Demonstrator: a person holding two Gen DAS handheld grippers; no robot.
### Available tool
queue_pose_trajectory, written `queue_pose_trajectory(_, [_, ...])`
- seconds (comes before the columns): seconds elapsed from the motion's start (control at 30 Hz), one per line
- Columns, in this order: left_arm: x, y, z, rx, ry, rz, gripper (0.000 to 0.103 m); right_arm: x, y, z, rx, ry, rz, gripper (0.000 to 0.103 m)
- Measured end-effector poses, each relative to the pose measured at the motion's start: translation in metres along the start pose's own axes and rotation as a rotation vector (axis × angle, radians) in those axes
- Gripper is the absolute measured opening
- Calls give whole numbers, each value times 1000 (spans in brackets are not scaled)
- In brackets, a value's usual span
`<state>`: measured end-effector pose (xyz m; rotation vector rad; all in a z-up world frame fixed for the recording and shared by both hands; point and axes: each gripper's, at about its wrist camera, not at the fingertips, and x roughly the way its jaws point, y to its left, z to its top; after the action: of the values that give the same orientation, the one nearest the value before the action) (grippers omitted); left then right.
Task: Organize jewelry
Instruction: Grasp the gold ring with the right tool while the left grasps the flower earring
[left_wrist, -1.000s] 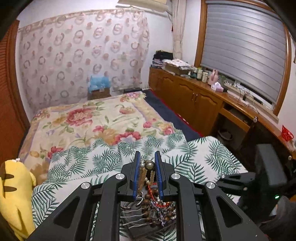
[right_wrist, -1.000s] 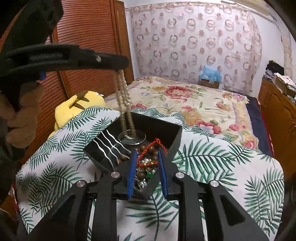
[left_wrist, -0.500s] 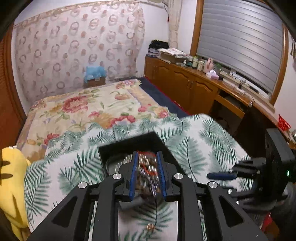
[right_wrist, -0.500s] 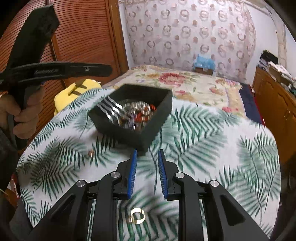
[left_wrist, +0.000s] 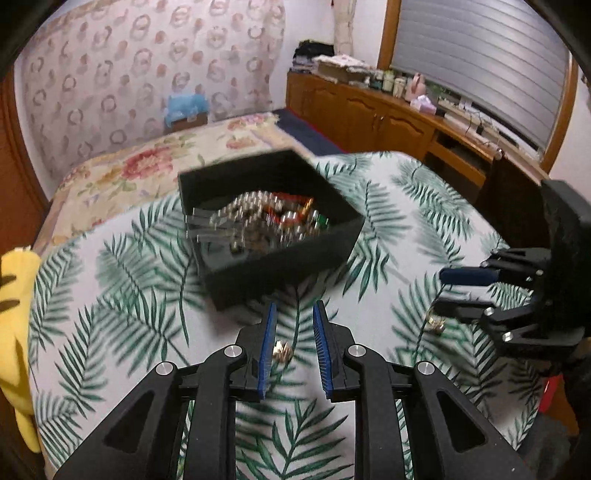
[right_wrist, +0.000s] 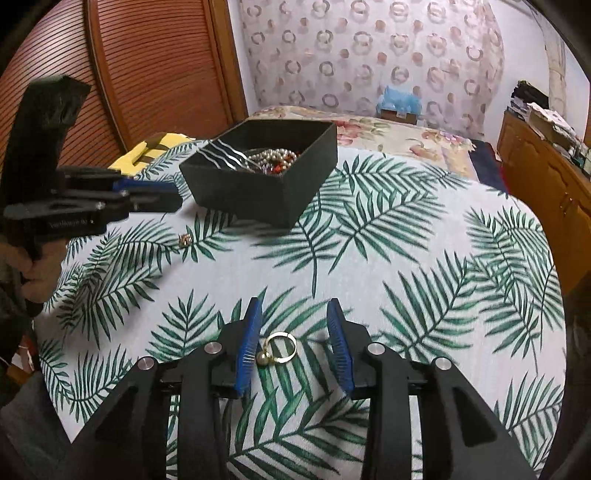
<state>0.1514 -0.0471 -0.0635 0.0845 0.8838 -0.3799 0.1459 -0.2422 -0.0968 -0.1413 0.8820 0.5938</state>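
Observation:
A black jewelry box (left_wrist: 280, 254) (right_wrist: 284, 195) full of pearl and bead strings stands on the palm-leaf tablecloth (left_wrist: 125, 295). My left gripper (left_wrist: 293, 314) is open, low over the table, with a small gold earring (left_wrist: 282, 350) lying between its fingers; the earring also shows in the right wrist view (right_wrist: 184, 240). My right gripper (right_wrist: 294, 314) is open around a gold ring with a bead (right_wrist: 279, 349) that lies on the cloth; the ring shows in the left wrist view (left_wrist: 436, 325) under the right gripper (left_wrist: 448, 291).
A yellow plush toy (left_wrist: 14, 332) lies at the table's left edge. A flowered bed (left_wrist: 155, 162) lies behind the table. Wooden cabinets (left_wrist: 369, 114) run along the right wall, and a slatted wooden door (right_wrist: 147, 74) stands at the left.
The left gripper has let a bead string go into the box and come down over the earring. The right gripper has pulled back from the box, opened wider and settled around the ring.

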Motion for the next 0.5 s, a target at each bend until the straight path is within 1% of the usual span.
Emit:
queue_pose_trajectory(0.17, [8,1,-15,-12,31,8,21,-1,4,-7,-12,15,-4,39])
queue_pose_trajectory(0.23, [10,1,-19,-8,39,11,29,0,4,-10,-23,28,-11,39])
queue_pose_trajectory(0.4, [17,-2,-23,5,58,25,31,-1,5,-12,-33,39,-11,39])
queue_pose_trajectory(0.5, [21,-2,-24,5,69,26,34,2,8,-13,-42,45,-8,39])
